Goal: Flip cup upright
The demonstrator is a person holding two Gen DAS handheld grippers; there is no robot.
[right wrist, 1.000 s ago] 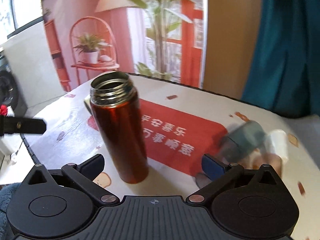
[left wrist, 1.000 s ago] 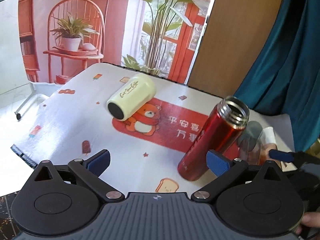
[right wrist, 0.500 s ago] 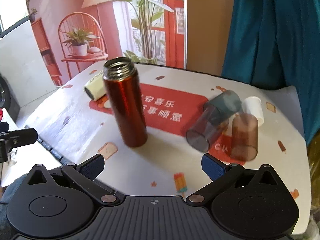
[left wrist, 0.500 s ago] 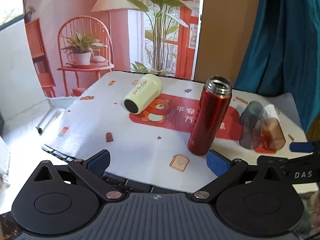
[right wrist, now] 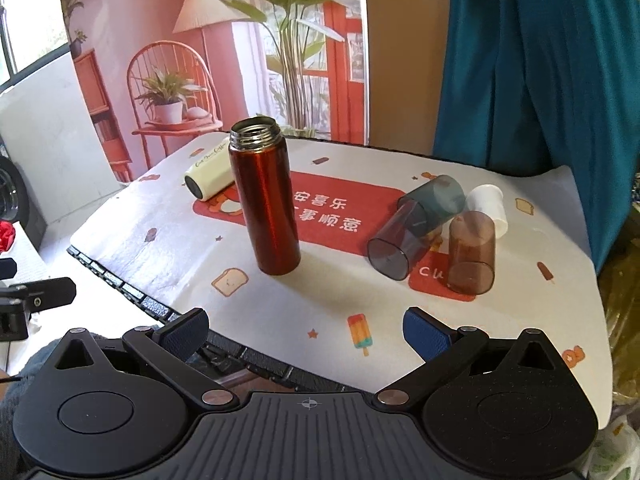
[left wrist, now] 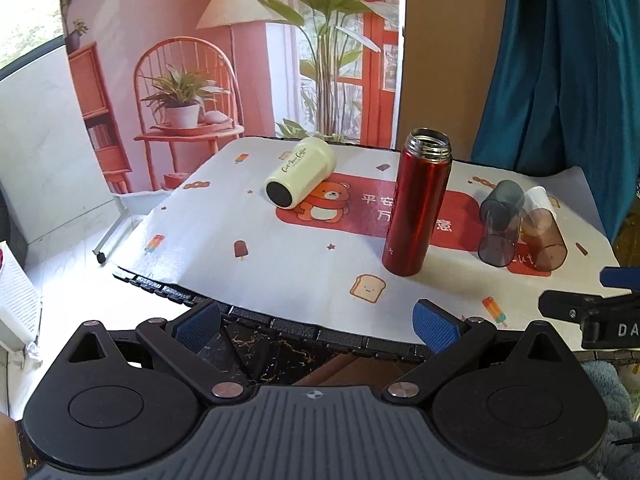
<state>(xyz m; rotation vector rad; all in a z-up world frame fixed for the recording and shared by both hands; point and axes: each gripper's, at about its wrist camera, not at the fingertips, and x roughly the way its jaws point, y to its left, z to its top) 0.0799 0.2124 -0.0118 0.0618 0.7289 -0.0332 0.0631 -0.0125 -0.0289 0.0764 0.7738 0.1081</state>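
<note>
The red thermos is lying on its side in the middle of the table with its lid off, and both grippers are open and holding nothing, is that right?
Not quite. The red thermos stands upright on the table, mouth open at the top; the right wrist view shows it. The rest holds: the left gripper and right gripper are open and hold nothing.

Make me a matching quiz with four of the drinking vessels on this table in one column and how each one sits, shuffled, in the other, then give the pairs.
Column one:
1. red flask
2. cream mug
3. grey tumbler
4. brown tumbler

Column two:
A. lying on its side at the far left of the cloth, black base toward the camera
B. standing mouth down
C. standing upright, mouth open, no lid
D. lying on its side, open mouth toward the camera

Pairs: 1-C, 2-A, 3-D, 4-B
</note>
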